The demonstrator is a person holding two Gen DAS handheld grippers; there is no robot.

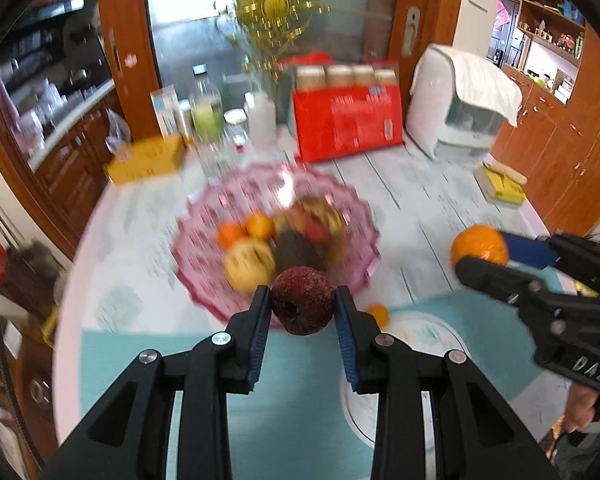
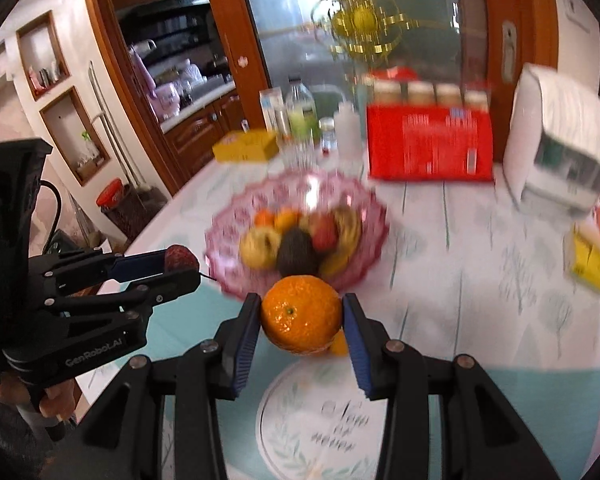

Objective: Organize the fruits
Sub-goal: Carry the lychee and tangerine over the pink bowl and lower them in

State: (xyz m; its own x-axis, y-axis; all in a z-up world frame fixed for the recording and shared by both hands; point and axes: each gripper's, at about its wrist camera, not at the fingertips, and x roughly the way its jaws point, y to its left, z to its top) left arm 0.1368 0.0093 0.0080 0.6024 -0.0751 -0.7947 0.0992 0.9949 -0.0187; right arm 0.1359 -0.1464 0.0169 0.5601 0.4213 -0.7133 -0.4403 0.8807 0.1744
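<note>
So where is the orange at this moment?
The orange is clamped in the right gripper, held above the white plate and just short of the pink fruit bowl.

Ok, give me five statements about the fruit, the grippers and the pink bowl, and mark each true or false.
1. The left gripper is clamped on a dark red fruit. True.
2. The right gripper is empty. False: it is shut on an orange.
3. The pink bowl already holds several fruits. True.
4. The red box stands in front of the bowl, nearest the grippers. False: it stands behind the bowl, at the far side of the table.
5. The white plate below the right gripper is piled with bananas. False: no bananas lie on it.
</note>
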